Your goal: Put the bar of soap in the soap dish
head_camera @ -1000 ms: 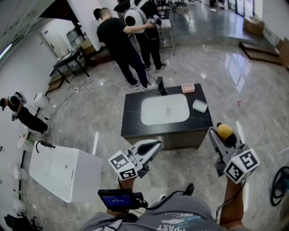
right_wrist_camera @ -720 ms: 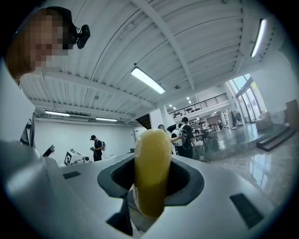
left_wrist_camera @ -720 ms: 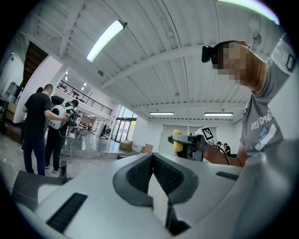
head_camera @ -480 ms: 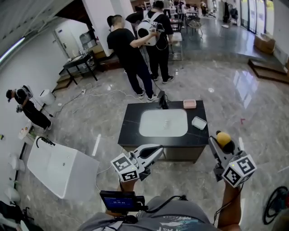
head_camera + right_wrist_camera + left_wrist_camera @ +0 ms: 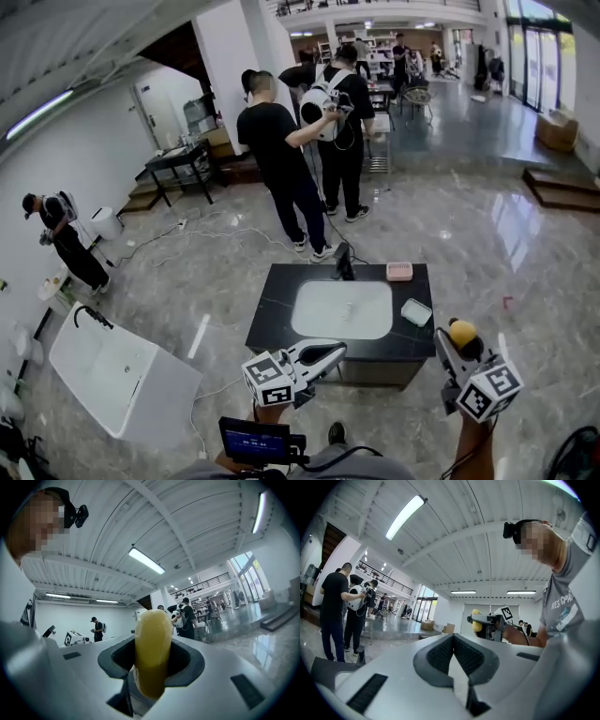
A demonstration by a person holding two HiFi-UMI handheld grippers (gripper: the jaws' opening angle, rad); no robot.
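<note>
A person stands a little way back from a black counter (image 5: 272, 328) with a white basin (image 5: 342, 309) sunk into it, holding a gripper in each hand. The right gripper (image 5: 459, 343) is raised, its jaws pinching a yellow bar of soap (image 5: 152, 648) that stands upright between them. The left gripper (image 5: 339, 352) carries nothing; its jaws are pressed together.

On the counter's right side sit a pink tray (image 5: 399, 272) at the far edge and a pale tray (image 5: 415, 311) nearer the person. Either could be the soap dish — from here they are too small to tell apart.

The step in hand appears to be the carry: soap gripped, dish not yet reached. The next move calls for closing in on the counter, lowering the soap over the dish — then spreading the jaws.
</note>
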